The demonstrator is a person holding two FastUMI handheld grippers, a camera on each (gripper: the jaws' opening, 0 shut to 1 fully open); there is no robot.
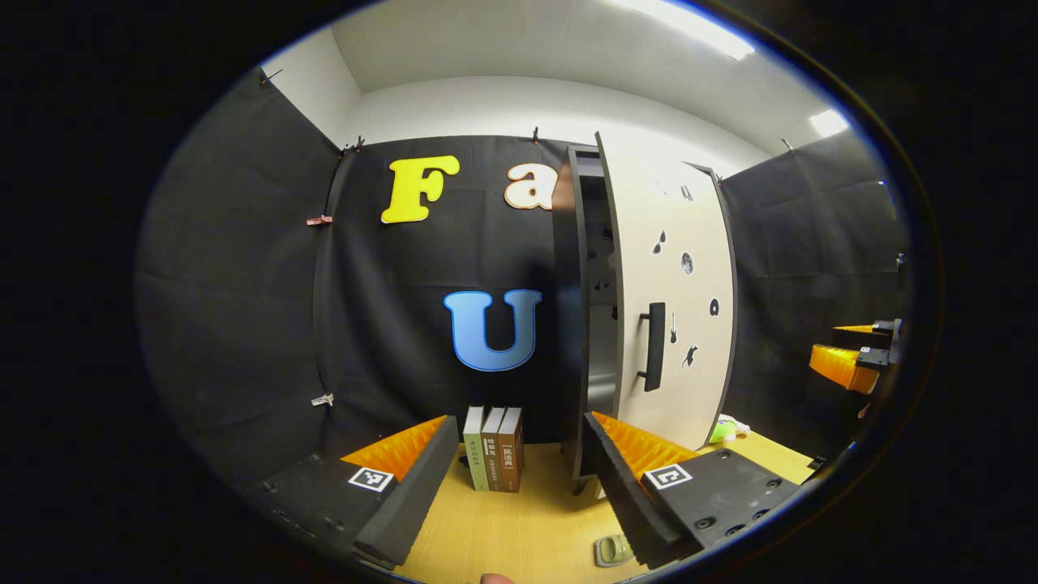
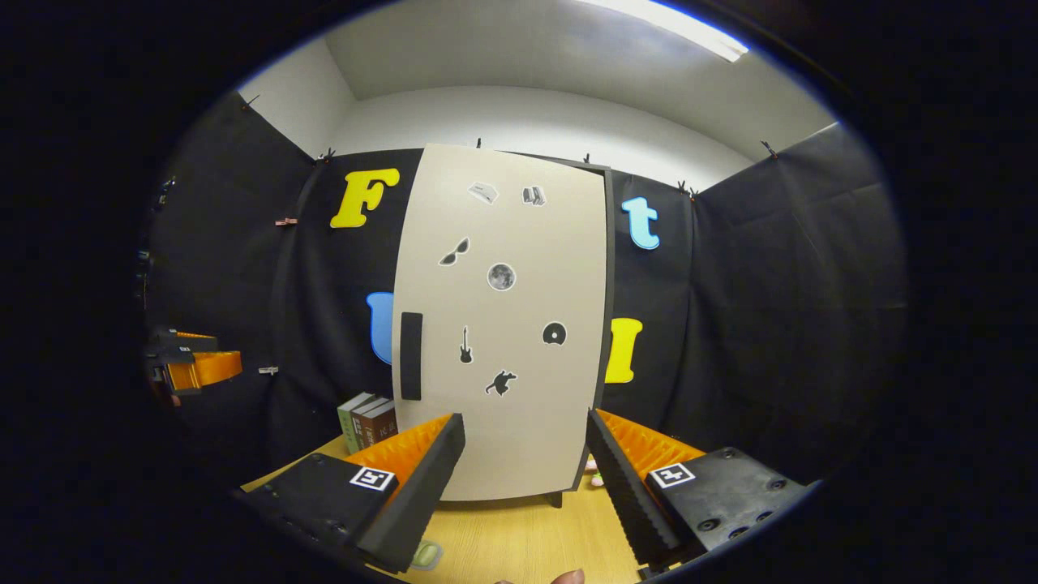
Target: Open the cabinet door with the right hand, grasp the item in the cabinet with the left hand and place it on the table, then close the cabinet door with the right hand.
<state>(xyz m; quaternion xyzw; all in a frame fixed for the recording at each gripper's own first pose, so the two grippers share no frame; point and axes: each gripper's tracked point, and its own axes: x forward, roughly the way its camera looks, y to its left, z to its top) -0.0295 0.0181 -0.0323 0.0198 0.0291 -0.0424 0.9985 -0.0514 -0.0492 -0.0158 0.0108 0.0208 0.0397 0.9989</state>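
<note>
My left gripper [image 1: 519, 478] hangs over the table [image 1: 519, 527] with its fingers spread wide and nothing between them. From its view the cabinet [image 1: 580, 324] stands at about 1 o'clock, its door [image 1: 673, 308] partly swung out so I see a dark slice of the inside; I cannot tell what sits in there. The handle [image 1: 654, 346] is a dark vertical bar on the door's near edge. Three books [image 1: 495, 448] stand upright at 12 o'clock, just left of the cabinet's foot. A small pale-green item [image 1: 612, 550] lies on the table at 5 o'clock, beside my right finger. Something soft and greenish [image 1: 730, 427] peeks out past the door's lower edge at 3 o'clock.

My right gripper [image 2: 523, 478] is also spread apart and empty, facing the door [image 2: 519, 324] head-on, with the handle [image 2: 411, 355] at 11 o'clock. The green item [image 2: 426, 555] shows by its left finger at 7 o'clock.
</note>
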